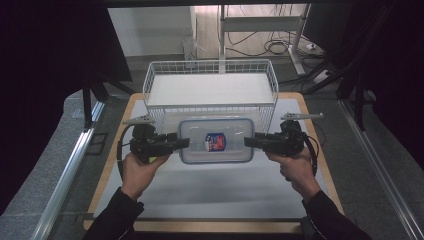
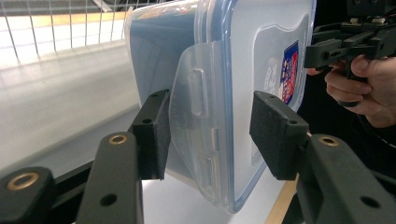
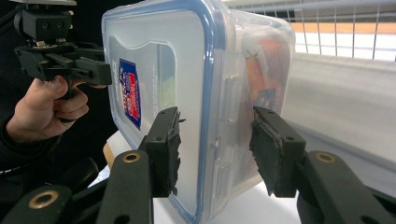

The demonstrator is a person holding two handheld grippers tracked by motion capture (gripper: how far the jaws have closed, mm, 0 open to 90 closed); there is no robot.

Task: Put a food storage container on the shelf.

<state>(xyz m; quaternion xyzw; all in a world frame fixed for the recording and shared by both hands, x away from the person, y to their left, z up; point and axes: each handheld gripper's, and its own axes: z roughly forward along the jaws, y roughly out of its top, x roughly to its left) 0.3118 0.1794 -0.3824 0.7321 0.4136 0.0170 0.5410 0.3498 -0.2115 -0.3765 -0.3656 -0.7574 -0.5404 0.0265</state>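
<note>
White tabletop below, wire basket at upper centre. Lidded plastic food container at frame centre, carried between left tongs and right tongs, each clamped on one end. Lift apparently done; placing into basket probably left.
</note>
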